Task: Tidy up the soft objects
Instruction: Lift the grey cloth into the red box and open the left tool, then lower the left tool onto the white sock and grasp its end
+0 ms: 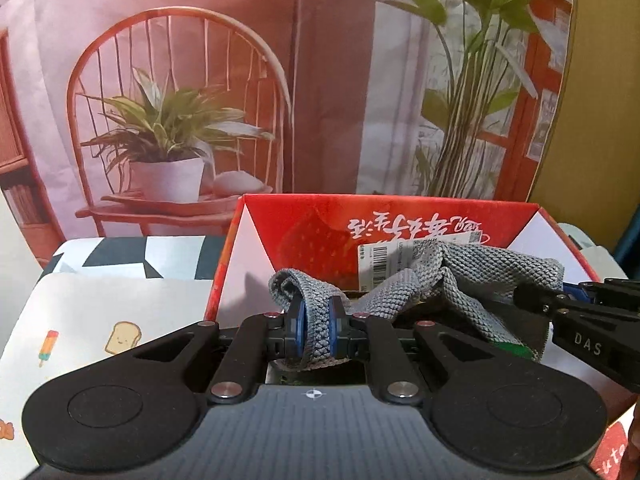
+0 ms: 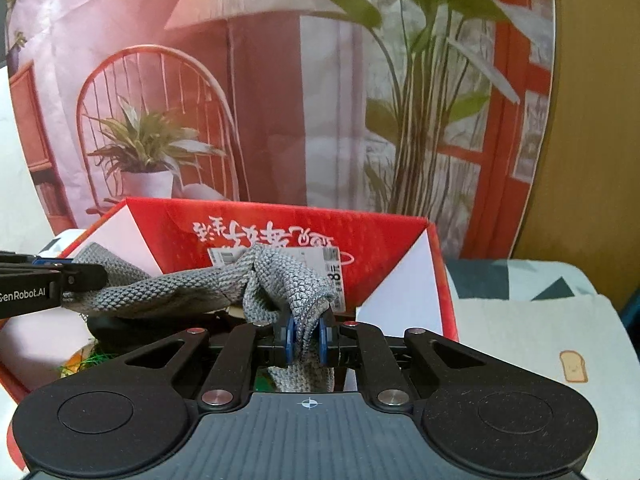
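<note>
Two pinches on one grey knit cloth: left gripper and right gripper each clamped on an end, cloth slung over red box, apparently twisted mid-span; uneven release risks snagging the rim.

"DAS" in pale capitals on the black right gripper, right of the left gripper's tips in the left wrist view. "GenRobot.AI" in white on the black left gripper, left of the right gripper's tips in the right wrist view; the first letter is cut at the frame edge. White brush-style Chinese characters, upside down, on the inner back wall of the red printed cardboard box ahead of both grippers; not legible. White paper barcode label on that wall: barcode and QR code, print too small to read.
</note>
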The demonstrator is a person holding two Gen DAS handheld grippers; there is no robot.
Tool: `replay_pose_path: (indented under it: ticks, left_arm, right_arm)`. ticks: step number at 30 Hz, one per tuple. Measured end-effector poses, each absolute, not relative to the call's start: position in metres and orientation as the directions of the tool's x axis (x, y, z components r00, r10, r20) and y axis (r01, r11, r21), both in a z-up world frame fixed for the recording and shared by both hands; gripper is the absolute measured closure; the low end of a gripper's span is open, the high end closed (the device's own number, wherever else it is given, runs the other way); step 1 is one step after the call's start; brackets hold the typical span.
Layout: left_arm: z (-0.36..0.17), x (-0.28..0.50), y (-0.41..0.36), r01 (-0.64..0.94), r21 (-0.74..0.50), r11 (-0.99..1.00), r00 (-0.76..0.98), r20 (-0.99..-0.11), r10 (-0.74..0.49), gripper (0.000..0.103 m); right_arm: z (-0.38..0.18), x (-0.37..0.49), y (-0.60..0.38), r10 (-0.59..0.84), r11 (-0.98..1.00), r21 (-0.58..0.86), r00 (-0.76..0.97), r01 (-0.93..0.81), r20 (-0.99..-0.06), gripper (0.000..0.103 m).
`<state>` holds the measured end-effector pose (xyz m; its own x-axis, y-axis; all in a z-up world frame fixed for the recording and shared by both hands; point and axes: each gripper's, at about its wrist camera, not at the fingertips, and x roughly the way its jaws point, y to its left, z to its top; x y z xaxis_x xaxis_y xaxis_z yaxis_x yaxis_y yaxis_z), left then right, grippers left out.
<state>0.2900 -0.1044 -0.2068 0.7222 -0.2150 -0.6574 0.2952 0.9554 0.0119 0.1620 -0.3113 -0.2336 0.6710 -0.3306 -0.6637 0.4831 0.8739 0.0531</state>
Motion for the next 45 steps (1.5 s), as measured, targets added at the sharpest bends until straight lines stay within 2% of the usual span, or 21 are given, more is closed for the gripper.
replay_pose_path:
  ticks: [3, 4, 5, 7, 8, 11, 13, 16, 23, 28, 37, 45]
  left_arm:
    - [-0.206, 0.289, -0.103, 0.300, 0.011, 0.954, 0.721, -0.658, -0.219, 0.088]
    - [-0.205, 0.287, -0.102, 0.304, 0.013, 0.953, 0.723, -0.655, -0.221, 0.082]
    - [-0.202, 0.285, -0.102, 0.307, 0.014, 0.952, 0.726, -0.650, -0.225, 0.069]
    - [-0.196, 0.279, -0.100, 0.310, 0.019, 0.951, 0.745, -0.626, -0.230, 0.051]
    - [-0.193, 0.277, -0.100, 0.312, 0.025, 0.950, 0.755, -0.613, -0.231, 0.048]
    - [-0.183, 0.267, -0.098, 0.332, 0.032, 0.943, 0.766, -0.593, -0.250, 0.048]
    - [-0.177, 0.257, -0.096, 0.345, 0.041, 0.938, 0.774, -0.578, -0.260, 0.047]
    - [-0.169, 0.239, -0.090, 0.358, 0.059, 0.932, 0.790, -0.551, -0.268, 0.042]
    - [-0.156, 0.188, -0.061, 0.370, 0.050, 0.928, 0.812, -0.502, -0.297, 0.042]
    - [-0.163, 0.153, -0.042, 0.364, 0.049, 0.930, 0.819, -0.492, -0.295, 0.042]
    - [-0.200, 0.122, -0.020, 0.324, 0.012, 0.946, 0.794, -0.546, -0.266, 0.042]
    - [-0.240, 0.122, -0.012, 0.280, -0.031, 0.960, 0.745, -0.623, -0.237, 0.042]
  right_arm:
    - [-0.236, 0.162, -0.312, -0.332, 0.868, 0.057, 0.663, 0.493, -0.671, 0.090]
    - [-0.235, 0.161, -0.312, -0.332, 0.867, 0.060, 0.664, 0.494, -0.670, 0.086]
    - [-0.234, 0.160, -0.311, -0.336, 0.865, 0.060, 0.664, 0.498, -0.668, 0.084]
    - [-0.231, 0.157, -0.310, -0.341, 0.864, 0.061, 0.671, 0.500, -0.658, 0.079]
    - [-0.229, 0.155, -0.309, -0.345, 0.863, 0.060, 0.674, 0.501, -0.653, 0.077]
    - [-0.222, 0.149, -0.307, -0.345, 0.862, 0.072, 0.686, 0.501, -0.640, 0.066]
    - [-0.216, 0.141, -0.304, -0.341, 0.865, 0.085, 0.706, 0.494, -0.621, 0.062]
    - [-0.206, 0.127, -0.295, -0.341, 0.871, 0.104, 0.743, 0.479, -0.576, 0.045]
    - [-0.187, 0.078, -0.270, -0.348, 0.880, 0.136, 0.814, 0.455, -0.466, 0.042]
    - [-0.185, 0.042, -0.252, -0.366, 0.878, 0.139, 0.830, 0.458, -0.422, 0.042]
    - [-0.209, -0.003, -0.229, -0.400, 0.862, 0.135, 0.818, 0.489, -0.414, 0.042]
    - [-0.251, -0.023, -0.234, -0.412, 0.810, 0.188, 0.767, 0.555, -0.492, 0.043]
